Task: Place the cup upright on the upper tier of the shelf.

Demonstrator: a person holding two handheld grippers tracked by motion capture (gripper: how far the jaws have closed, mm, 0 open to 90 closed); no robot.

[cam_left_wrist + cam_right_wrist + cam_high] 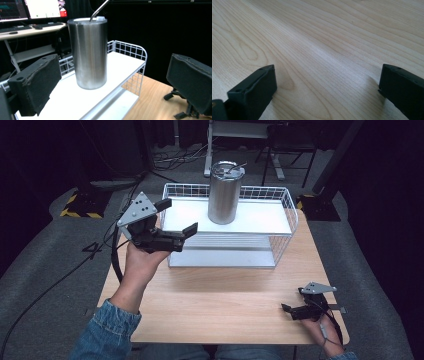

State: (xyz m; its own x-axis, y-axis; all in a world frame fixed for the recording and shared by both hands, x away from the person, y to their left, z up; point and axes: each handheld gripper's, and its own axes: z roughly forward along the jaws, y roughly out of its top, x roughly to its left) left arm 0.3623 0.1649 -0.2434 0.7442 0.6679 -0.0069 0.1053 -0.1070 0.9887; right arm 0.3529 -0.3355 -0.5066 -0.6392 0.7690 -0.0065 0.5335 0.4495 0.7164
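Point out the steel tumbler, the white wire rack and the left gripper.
Tall brushed-steel cylindrical tumbler [225, 195], high view: middle of its side wall.
White two-tier wire rack [291, 215], high view: right rim wire.
Black two-jaw left gripper [179, 216], high view: midway between its fingertips.

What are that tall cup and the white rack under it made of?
The cup looks like brushed stainless steel: grey, with soft streaky reflections. The rack seems to be white-coated wire, judging by its thin grid sides, with a smooth white shelf, perhaps plastic or painted board. The table shows pale wood grain.
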